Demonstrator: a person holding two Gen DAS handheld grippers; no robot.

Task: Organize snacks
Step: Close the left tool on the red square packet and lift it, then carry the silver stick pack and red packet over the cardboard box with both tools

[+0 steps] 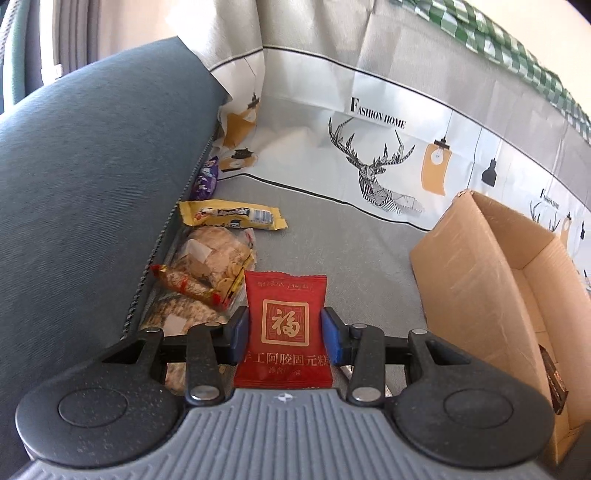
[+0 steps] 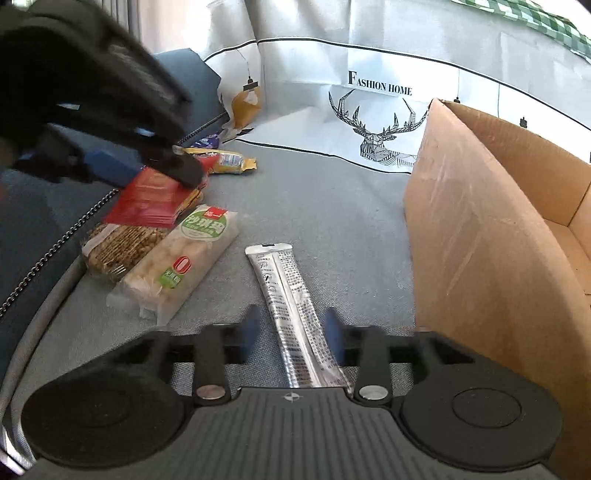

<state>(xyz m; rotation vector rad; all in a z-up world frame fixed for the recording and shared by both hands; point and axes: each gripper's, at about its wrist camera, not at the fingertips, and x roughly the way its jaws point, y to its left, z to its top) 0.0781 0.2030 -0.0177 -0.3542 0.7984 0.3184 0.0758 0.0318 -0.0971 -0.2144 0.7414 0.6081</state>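
A grey woven cloth [image 1: 332, 236] covers the flat surface and runs up behind it as a backdrop. That backdrop [image 1: 369, 92] is pale, creased in folds, and crossed by thin black lines. It carries a printed line-drawn deer head [image 1: 373, 162] under the words "FASHION HOME", with hanging lamp motifs [image 1: 436, 162] in yellow and black beside it. Along the left side a dark blue-grey cushion [image 1: 92, 184] with a corded edge presses against the cloth. A green and white checked fabric [image 1: 517, 48] lies along the top right. At the far upper left, pale vertical folds like a curtain [image 1: 70, 33] catch bright daylight.
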